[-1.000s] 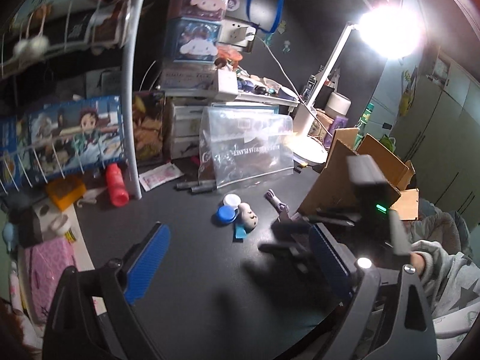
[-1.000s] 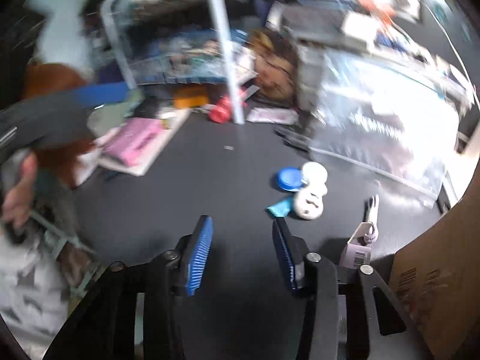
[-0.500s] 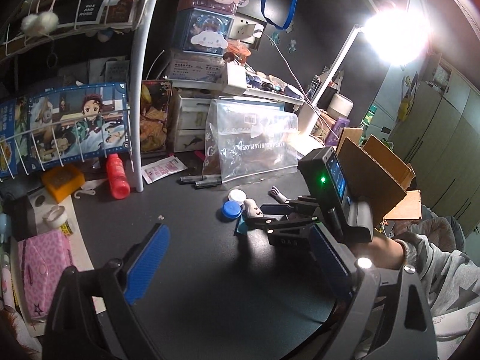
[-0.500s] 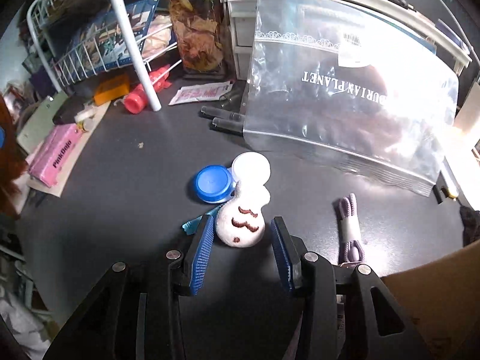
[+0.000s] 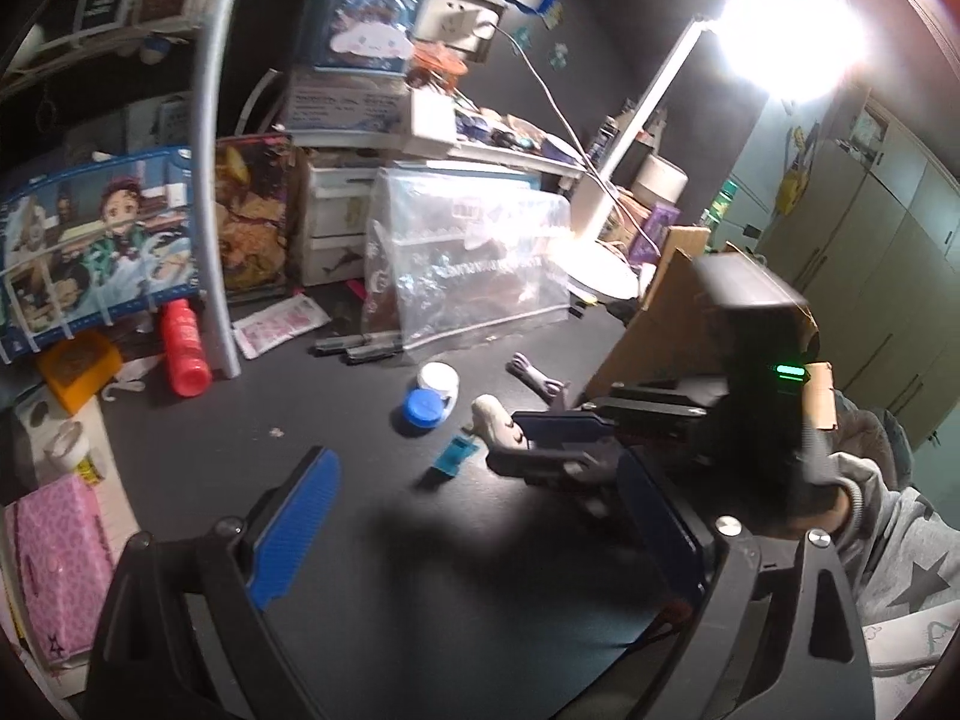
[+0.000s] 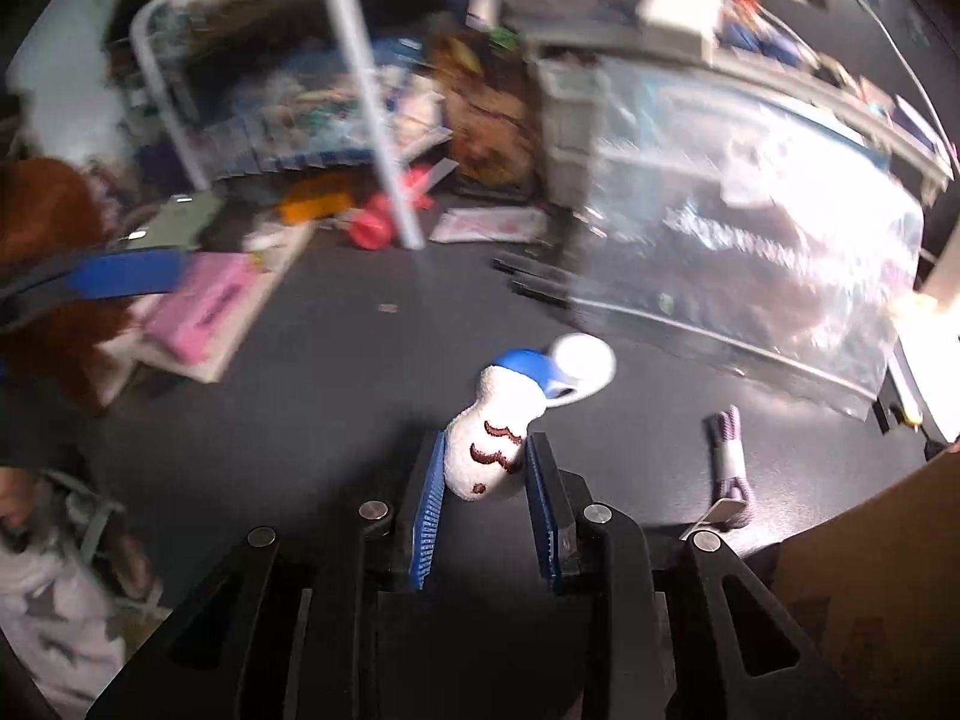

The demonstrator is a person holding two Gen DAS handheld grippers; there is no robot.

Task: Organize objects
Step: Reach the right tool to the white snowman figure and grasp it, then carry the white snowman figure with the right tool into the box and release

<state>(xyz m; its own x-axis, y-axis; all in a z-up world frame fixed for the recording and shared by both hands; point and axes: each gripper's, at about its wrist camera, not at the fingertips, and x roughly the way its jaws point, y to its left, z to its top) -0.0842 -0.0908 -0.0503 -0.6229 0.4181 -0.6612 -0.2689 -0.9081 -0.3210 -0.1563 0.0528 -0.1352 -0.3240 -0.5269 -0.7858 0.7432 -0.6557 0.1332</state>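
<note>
A white plush toy (image 6: 489, 450) with brown stitched marks sits between the blue pads of my right gripper (image 6: 489, 441). The jaws are closing and both pads press on its lower half. In the left wrist view the same toy (image 5: 498, 420) pokes out of the right gripper (image 5: 510, 438), just over the black desk (image 5: 372, 570). Behind the toy lie a blue cap (image 5: 423, 408) and a white cap (image 5: 438, 377), with a small teal piece (image 5: 456, 456) beside them. My left gripper (image 5: 474, 456) hangs open over the desk with nothing in it.
A purple coiled cable (image 6: 729, 468) lies to the right of the toy. A clear plastic bag (image 5: 474, 264) stands behind, with black pens (image 5: 360, 348) at its foot. There is a cardboard box (image 5: 666, 324) at right, and a red bottle (image 5: 183, 348) and pink box (image 5: 54, 546) at left.
My right gripper came forward around the plush toy and its jaws narrowed onto it; the toy now stands up in front of the blue cap. The left gripper has shifted slightly and stays open.
</note>
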